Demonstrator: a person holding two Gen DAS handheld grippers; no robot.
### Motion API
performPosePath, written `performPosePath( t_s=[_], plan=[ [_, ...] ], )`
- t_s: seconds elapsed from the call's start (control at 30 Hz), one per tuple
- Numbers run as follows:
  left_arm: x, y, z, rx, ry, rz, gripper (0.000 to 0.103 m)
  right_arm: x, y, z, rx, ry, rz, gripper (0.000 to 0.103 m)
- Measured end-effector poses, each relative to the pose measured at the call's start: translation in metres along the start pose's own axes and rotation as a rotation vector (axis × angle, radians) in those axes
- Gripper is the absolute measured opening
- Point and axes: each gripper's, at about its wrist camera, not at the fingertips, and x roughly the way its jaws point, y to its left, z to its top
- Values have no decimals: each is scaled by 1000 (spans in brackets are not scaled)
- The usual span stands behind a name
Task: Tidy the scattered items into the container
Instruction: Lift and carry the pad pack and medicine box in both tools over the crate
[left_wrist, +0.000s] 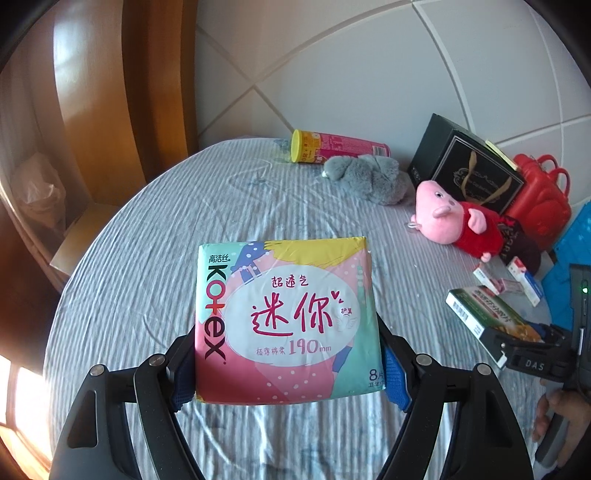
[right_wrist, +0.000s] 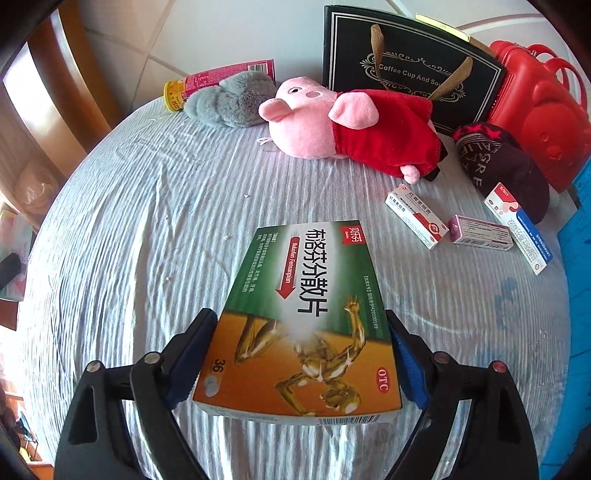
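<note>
Left gripper pinches the Kotex pad pack between both pads, held above the striped bedsheet. Right gripper clamps the ibuprofen tablet box; ahead of it lies the pink pig plush, with the blue container at far right.

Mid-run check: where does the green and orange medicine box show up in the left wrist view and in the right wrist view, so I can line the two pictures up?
Left wrist view: the medicine box sits at the right edge, clamped in the right gripper.
Right wrist view: the same box fills the lower centre, between the gripper's blue pads.
Shared landmark: the pink pig plush, lying in front of the black gift bag.
</note>
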Motion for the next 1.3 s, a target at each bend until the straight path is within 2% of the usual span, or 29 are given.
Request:
performPosePath(
  t_s=[0.37,0.67,1.03,1.3],
  plan=[
    [-64,-26,1,26,-32,-29,79,-87,-8,-25,-9,-67,5,87],
    [-116,-67,6,83,-48,-20,79,-165,-27,-38,-24,-162,36,87],
    [-189,-160,13,141,-126,-43,79,-272,-90,-61,-15,-302,81,87],
    [-231,-246,11,176,-178,-81,79,-347,-154,-78,-15,-392,86,87]
  ],
)
